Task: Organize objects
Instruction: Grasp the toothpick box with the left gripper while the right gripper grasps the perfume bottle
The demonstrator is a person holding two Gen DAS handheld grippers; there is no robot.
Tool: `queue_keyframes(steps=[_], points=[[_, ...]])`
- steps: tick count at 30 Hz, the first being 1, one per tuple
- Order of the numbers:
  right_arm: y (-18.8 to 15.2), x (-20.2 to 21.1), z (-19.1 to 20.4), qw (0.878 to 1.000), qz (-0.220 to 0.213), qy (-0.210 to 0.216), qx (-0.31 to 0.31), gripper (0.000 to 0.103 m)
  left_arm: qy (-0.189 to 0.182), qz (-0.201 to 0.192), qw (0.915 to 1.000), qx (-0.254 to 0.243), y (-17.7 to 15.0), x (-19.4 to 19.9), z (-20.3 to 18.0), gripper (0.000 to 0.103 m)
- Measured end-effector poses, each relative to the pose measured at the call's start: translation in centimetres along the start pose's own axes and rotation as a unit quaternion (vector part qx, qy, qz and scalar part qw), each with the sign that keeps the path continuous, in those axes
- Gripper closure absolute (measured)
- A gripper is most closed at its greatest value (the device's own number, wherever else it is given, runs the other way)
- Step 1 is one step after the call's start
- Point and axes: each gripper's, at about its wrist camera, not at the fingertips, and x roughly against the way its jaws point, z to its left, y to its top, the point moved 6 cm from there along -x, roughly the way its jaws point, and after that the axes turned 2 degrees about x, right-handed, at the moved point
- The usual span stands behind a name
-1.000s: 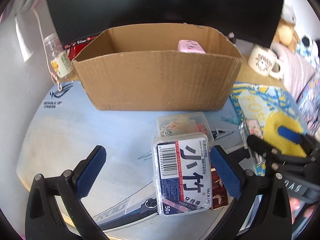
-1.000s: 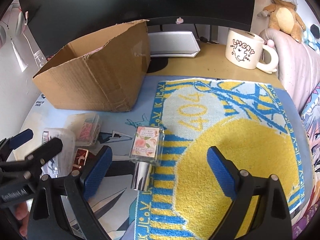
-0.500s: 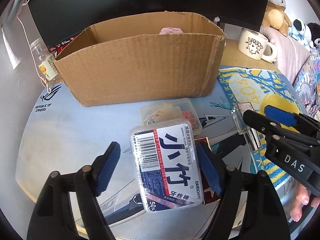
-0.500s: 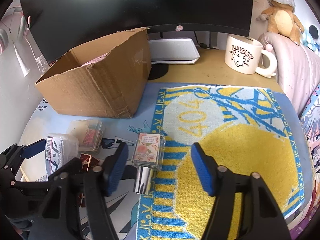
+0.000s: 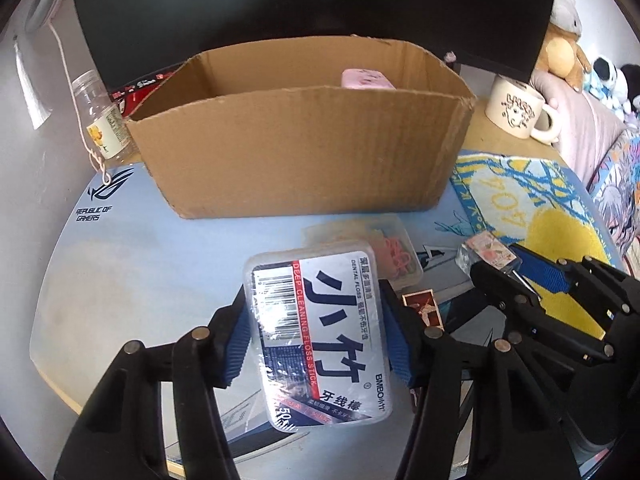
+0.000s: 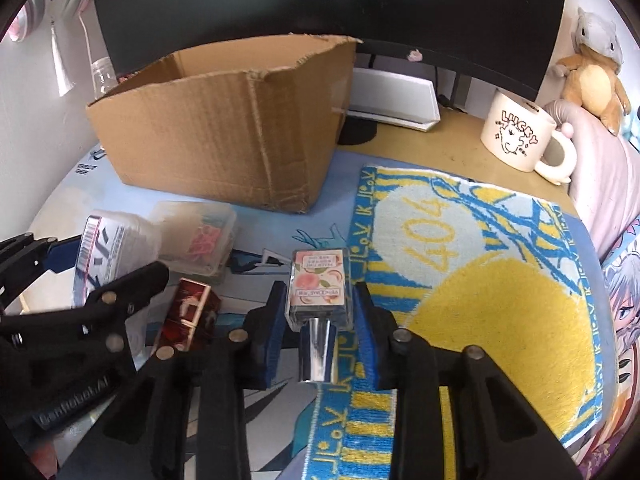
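Observation:
My left gripper point(image 5: 318, 330) is shut on a clear dental floss box point(image 5: 320, 328) with a blue and white label, held just above the desk mat. My right gripper point(image 6: 320, 320) is shut on a small perfume bottle point(image 6: 318, 292) with a peach label and a silver cap, at the towel's left edge. An open cardboard box point(image 5: 300, 136) stands behind them, with a pink case point(image 5: 366, 79) inside. A clear box of rubber bands point(image 5: 384, 246) and a small red box point(image 6: 190, 314) lie on the mat between the grippers.
A yellow and blue towel point(image 6: 480, 260) covers the right of the desk. A white mug point(image 6: 516, 136) stands at the back right, a small clear bottle point(image 5: 100, 120) at the back left, a monitor point(image 6: 320, 8) behind the box. A plush toy point(image 6: 592, 76) sits at the far right.
Both grippers have closed: the left on the floss box, the right on the perfume bottle. Both items look slightly raised and closer to the cameras.

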Motion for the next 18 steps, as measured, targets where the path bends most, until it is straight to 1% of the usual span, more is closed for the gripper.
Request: queue_keyframes(steps=[3, 6, 10, 15, 18], points=[[0.3, 0.9, 0.2, 1.000, -0.020, 0.011, 0.001, 0.069, 0.005, -0.011, 0.9995, 0.028, 0.5, 0.4, 1.6, 0.046], [0.4, 1.2, 0.3, 0.999, -0.024, 0.020, -0.006, 0.069, 0.004, -0.014, 0.9989, 0.044, 0.7, 0.5, 2.6, 0.046], [0.3, 1.3, 0.4, 0.999, -0.026, 0.026, -0.010, 0.069, 0.005, -0.018, 0.9986, 0.050, 0.9, 0.7, 3.1, 0.046], [0.5, 1.5, -0.3, 0.999, -0.030, 0.035, -0.029, 0.069, 0.025, -0.029, 0.9980, 0.050, 1.1, 1.0, 3.7, 0.046], [0.5, 1.4, -0.7, 0.998, -0.027, 0.041, -0.039, 0.069, 0.018, -0.026, 0.9981, 0.054, 1.1, 0.9, 3.8, 0.046]])
